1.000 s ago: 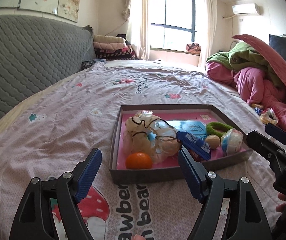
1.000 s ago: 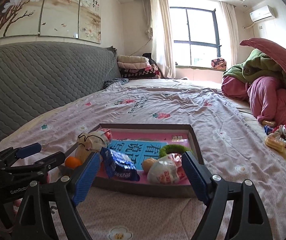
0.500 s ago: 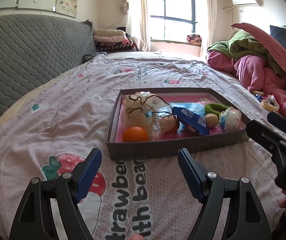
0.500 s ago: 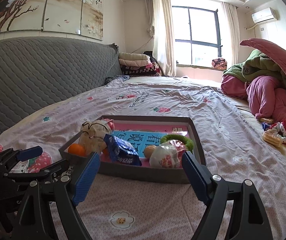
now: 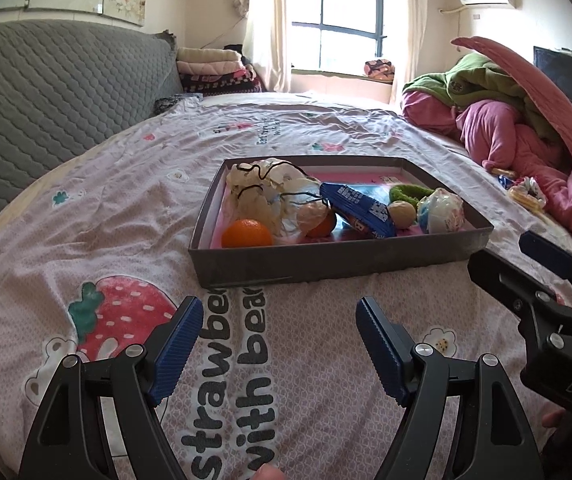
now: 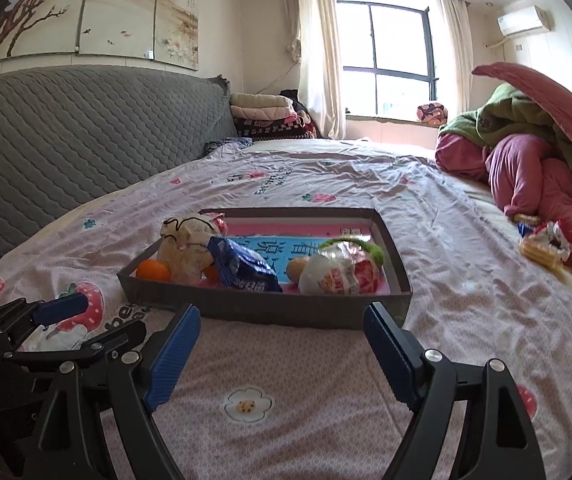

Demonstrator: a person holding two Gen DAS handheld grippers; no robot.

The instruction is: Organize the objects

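Note:
A grey tray (image 5: 326,260) with a pink floor sits on the bed ahead of both grippers; it also shows in the right wrist view (image 6: 269,312). In it lie an orange (image 5: 247,233), a crumpled clear bag (image 5: 269,196), a blue snack packet (image 5: 360,210), a beige ball (image 5: 402,213), a green ring (image 5: 410,192) and a white wrapped snack (image 5: 442,210). My left gripper (image 5: 275,344) is open and empty, short of the tray's near wall. My right gripper (image 6: 281,352) is open and empty, also short of the tray.
The bed has a pink strawberry-print sheet (image 5: 125,208). A grey quilted headboard (image 5: 45,96) rises at the left. A heap of pink and green bedding (image 5: 518,120) fills the right, with loose snack packets (image 6: 542,244) beside it. Folded blankets (image 5: 213,68) lie by the window.
Both grippers have drawn back from the tray toward the near side of the bed, so the tray looks farther away. Both stay open and empty. The tray's contents have not moved.

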